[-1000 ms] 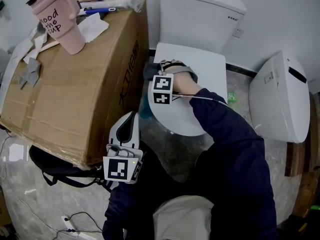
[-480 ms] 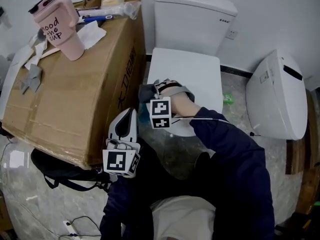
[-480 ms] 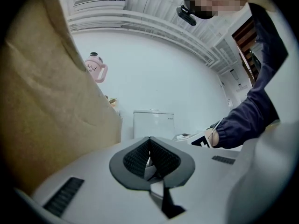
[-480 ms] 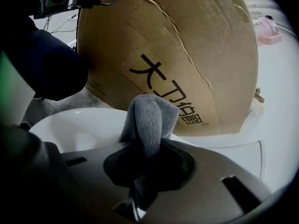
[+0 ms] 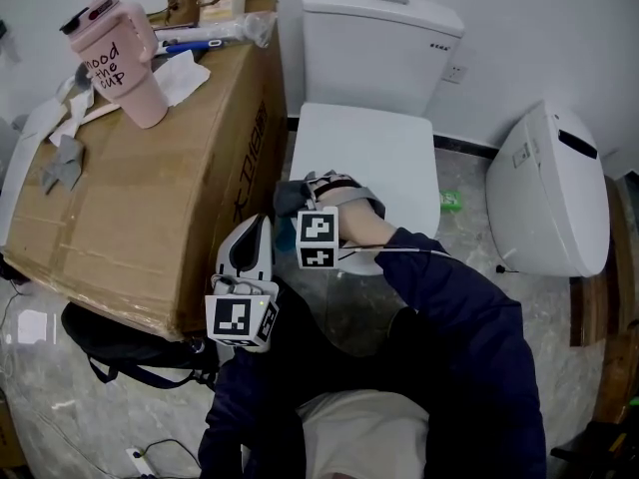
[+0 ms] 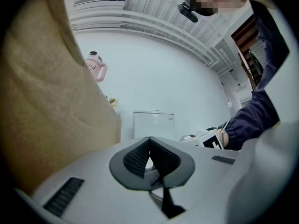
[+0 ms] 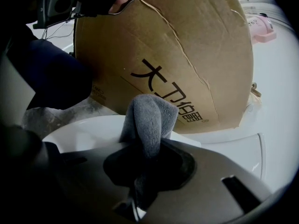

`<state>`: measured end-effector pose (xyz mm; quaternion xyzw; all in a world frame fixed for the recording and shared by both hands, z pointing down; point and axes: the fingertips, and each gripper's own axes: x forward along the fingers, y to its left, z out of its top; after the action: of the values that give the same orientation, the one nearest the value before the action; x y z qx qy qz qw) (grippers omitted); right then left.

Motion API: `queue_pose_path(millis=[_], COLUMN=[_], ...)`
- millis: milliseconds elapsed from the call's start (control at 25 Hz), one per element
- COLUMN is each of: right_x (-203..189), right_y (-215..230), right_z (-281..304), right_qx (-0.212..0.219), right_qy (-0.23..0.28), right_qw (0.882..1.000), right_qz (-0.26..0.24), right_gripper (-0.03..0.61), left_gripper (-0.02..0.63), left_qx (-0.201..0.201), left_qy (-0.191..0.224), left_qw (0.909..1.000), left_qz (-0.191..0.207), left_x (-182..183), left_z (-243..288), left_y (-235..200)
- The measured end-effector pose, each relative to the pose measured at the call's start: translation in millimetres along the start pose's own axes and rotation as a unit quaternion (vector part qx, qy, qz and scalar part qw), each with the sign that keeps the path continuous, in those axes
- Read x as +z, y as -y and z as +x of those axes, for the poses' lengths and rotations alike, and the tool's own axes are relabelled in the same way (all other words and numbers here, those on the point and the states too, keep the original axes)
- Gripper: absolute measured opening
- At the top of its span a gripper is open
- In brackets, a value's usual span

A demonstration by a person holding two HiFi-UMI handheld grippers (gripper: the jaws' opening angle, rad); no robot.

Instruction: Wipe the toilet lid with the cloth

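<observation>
One toilet lid (image 5: 367,153) lies closed below one white cistern (image 5: 379,43). One grey cloth (image 7: 148,120) is in view, bunched into a thick fold, and it sits at the lid's left edge toward the front corner, rising over the white surface just beside the side of the cardboard box. Two grippers are in view, each with one marker cube. The right gripper (image 7: 145,146) is clenched on the cloth: in the right gripper view the fold stands up between its jaws and hangs down through them. In the head view this gripper lies across the front part of the lid with its tip at the left edge. The left gripper (image 6: 150,158) has its jaws pressed together with nothing between them. In the head view it is held off the lid, near the box's lower corner and in front of the toilet. One cardboard box (image 5: 150,178) stands against the toilet's left side, and one pink cup (image 5: 120,63) stands near the far edge of its top. One black bag (image 5: 105,332) lies on the floor under the box's near edge. A second white toilet unit (image 5: 549,193) stands on the floor to the right, well apart from the lid.
</observation>
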<state>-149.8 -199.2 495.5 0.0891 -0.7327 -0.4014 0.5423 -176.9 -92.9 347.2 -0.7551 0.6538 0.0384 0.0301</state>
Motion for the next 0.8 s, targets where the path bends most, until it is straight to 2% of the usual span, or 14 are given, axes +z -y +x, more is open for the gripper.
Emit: queue_pose_path(millis=[240,320,400,480,560,600,640,760,800], right_x=[-2.9,-6.5,-11.0,-14.6,-17.2,-17.8,-18.0,-21.6,-24.9], right_y=[3.8,9.4,18.6,29.0,39.7,44.7,49.5,61.7,64.0], right_z=[-0.7,-3.5,-11.0,-25.5,-47.8,-60.8,-74.6,-112.8,-122.1], right_qx=[0.002,-0.015,-0.048,-0.079,-0.103,-0.111,-0.116,-0.122,-0.128], right_qy=[0.025,0.035,0.05,0.08,0.129,0.162,0.199,0.308,0.33], right_qw=[0.998,0.995,0.989,0.975,0.949,0.93,0.905,0.806,0.78], right_qz=[0.059,0.09,0.131,0.192,0.269,0.311,0.358,0.49,0.516], right_gripper=[0.066,0.066,0.066,0.066,0.066,0.066,0.067,0.067,0.067], left_gripper=[0.015,0.015,0.015,0.015,0.015,0.015,0.015,0.015,0.015], left_qx=[-0.001,-0.001,-0.001,0.0,-0.001,-0.001,-0.002,-0.002,-0.003], left_qy=[0.001,0.001,0.002,0.003,0.005,0.006,0.006,0.01,0.011], left_qw=[1.0,1.0,1.0,1.0,1.0,1.0,1.0,0.9999,0.9999], left_qz=[-0.001,-0.002,-0.002,-0.001,-0.001,-0.001,-0.001,-0.003,-0.003], left_x=[0.6,0.8,0.6,0.3,0.7,0.9,1.1,1.9,2.2], left_z=[5.2,6.7,8.0,10.1,13.9,16.1,18.3,24.0,25.4], left_y=[1.8,2.1,1.2,0.0,0.0,0.2,0.2,0.6,1.7])
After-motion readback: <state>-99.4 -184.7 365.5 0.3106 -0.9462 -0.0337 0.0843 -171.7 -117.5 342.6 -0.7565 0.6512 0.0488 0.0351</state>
